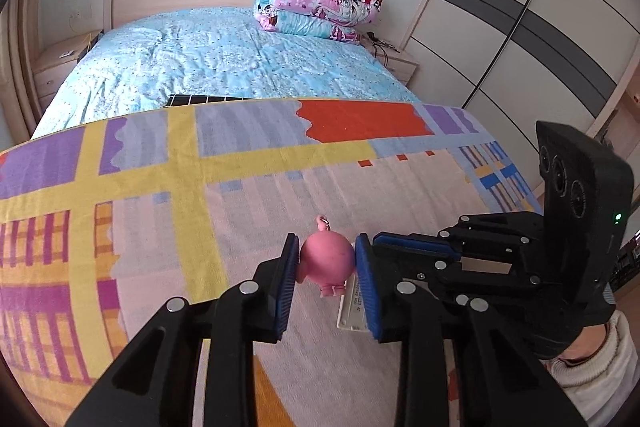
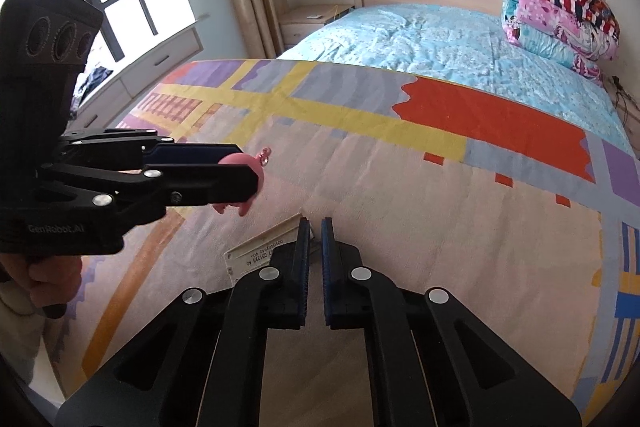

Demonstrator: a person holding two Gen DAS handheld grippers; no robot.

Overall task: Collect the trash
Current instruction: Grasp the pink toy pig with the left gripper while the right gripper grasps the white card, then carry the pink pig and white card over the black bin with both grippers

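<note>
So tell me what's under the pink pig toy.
Under the pink pig toy, held by the left gripper, lies the patterned blanket. A white card sits beside it, partly hidden.

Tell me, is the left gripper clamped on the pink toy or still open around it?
Clamped. The left gripper has both blue pads pressed against the sides of the pink toy, no gap showing.

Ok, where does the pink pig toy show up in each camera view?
Left wrist view: the pink pig toy sits low centre, pinched between the left gripper fingers.
Right wrist view: it shows at left of centre, mostly hidden behind that gripper's fingers.
Shared landmark: the orange rug patch.
</note>
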